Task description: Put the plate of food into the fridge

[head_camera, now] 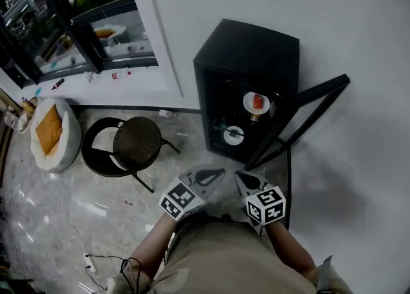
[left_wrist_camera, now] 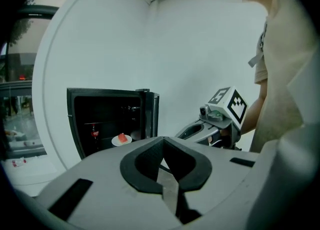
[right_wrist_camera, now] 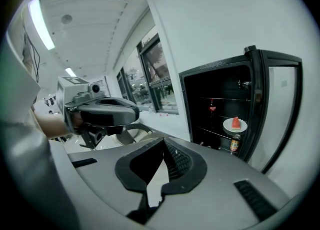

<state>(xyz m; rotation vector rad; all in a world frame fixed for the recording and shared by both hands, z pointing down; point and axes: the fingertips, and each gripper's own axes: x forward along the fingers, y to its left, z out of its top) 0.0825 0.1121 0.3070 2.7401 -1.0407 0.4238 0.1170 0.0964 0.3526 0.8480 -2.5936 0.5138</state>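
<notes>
Plate of food (head_camera: 256, 102) on a shelf (right_wrist_camera: 210, 132) in the fridge (head_camera: 256, 49), possibly a can (right_wrist_camera: 234, 144) below it. Stool (head_camera: 136, 138) left of the fridge.

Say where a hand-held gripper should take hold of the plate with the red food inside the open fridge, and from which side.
Probably the bare front rim of the plate, coming in level through the open front of the fridge. The red food sits in the plate's middle and leaves the rim free. The fridge's walls close off the back and sides, so the front is the only way in.
</notes>
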